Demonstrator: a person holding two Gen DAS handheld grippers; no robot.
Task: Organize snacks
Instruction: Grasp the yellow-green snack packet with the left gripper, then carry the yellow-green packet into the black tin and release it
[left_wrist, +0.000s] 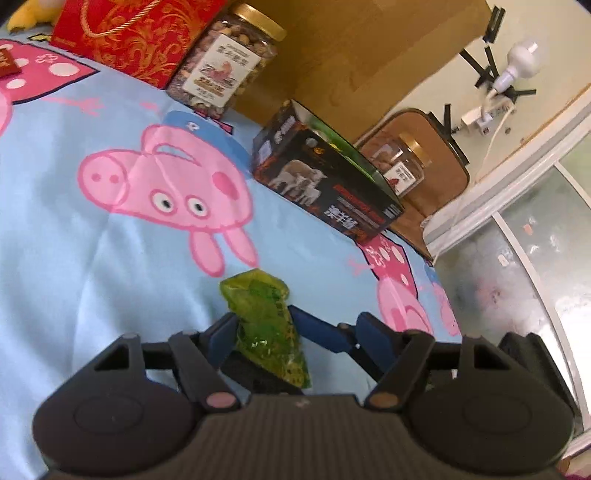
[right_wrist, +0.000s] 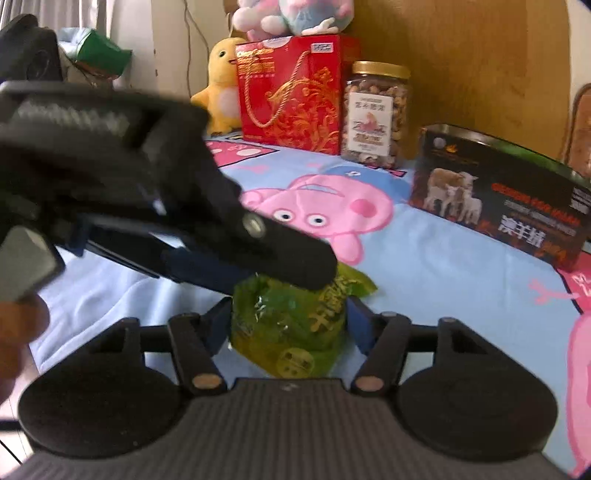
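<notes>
**Green snack packet passed between two grippers**

Left wrist view: green snack packet (left_wrist: 258, 295) stands at 6 o'clock in the left gripper (left_wrist: 264, 326), whose jaws are closed on it, probably to keep it off the bedsheet (left_wrist: 74, 258). At 11 o'clock, a gold-lidded jar (left_wrist: 221, 62) is full of nuts.

Right wrist view: the right gripper (right_wrist: 288, 317) flanks the packet with its jaws part-open; whether they press on it cannot be told. At 3 o'clock, the dark box (right_wrist: 509, 206) hides its contents.
</notes>
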